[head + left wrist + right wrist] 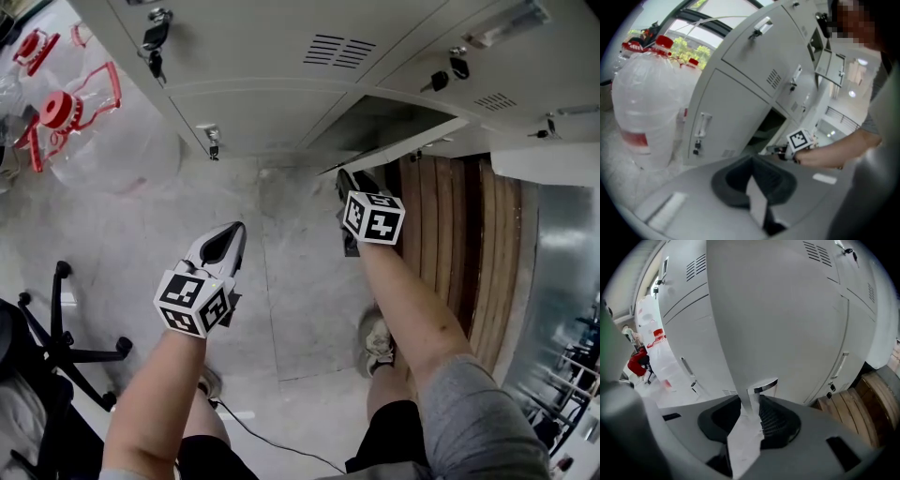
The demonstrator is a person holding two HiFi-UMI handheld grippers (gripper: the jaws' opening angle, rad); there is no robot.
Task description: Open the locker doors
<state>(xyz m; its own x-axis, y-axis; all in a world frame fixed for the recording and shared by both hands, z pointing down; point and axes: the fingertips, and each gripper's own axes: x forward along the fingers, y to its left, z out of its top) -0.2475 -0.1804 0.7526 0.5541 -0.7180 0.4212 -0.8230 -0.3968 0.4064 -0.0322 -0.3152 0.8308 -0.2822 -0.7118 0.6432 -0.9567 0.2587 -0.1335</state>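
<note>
The right gripper [753,405] is closing on the free edge of the ajar bottom locker door [778,319] beside its chrome handle [767,384], probably stiff, light, slippery sheet metal, while the left gripper [223,246] hangs pinched together and empty.

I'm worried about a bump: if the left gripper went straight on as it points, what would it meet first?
Probably the closed lower grey metal locker door, towards its edge beside the open compartment; depth is hard to judge.
</note>
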